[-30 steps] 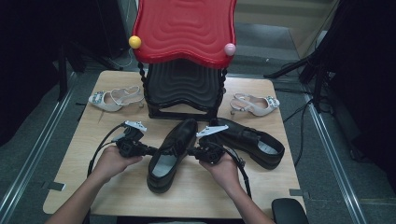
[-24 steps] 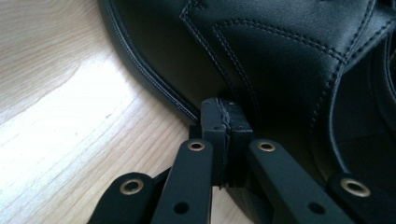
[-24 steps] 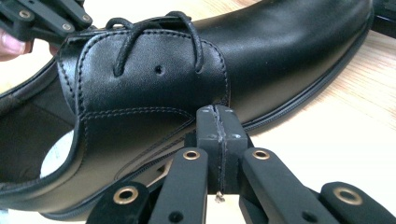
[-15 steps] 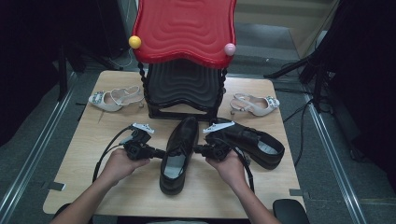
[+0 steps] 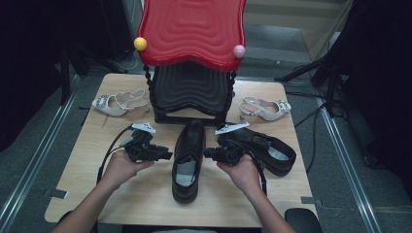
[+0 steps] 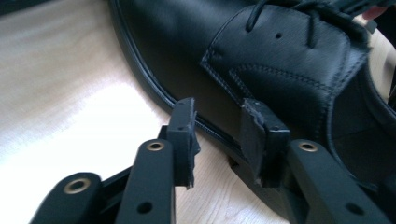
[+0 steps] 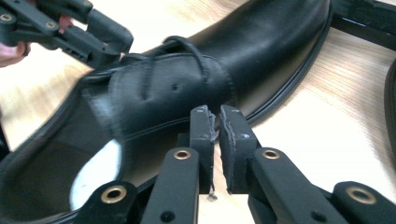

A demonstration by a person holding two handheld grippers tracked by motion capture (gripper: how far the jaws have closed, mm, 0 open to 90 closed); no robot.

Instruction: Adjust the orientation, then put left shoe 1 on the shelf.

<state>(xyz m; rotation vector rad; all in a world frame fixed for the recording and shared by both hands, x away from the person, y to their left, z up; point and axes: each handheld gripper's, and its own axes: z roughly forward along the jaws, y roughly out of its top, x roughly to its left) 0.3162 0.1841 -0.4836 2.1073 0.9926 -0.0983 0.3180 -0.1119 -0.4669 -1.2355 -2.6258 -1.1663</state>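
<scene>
At the lower centre of the high view a black shoe (image 5: 188,158) lies toe-up on the wooden table (image 5: 77,160), the left gripper (image 5: 165,156) beside it with jaws just opened apart, the right gripper (image 5: 208,154) opposite, its jaws nearly together, holding nothing.

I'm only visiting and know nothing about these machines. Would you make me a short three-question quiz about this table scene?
1. True or false: the left gripper clamps the middle black shoe.
2. How many pale sandals lie on the table?
3. Which stands nearest the person's right gripper: A the second black shoe, B the left sandal, C the yellow ball?

Key: 1 false, its jaws stand open beside the shoe. 2 two, the other at right. 3 A.
</scene>
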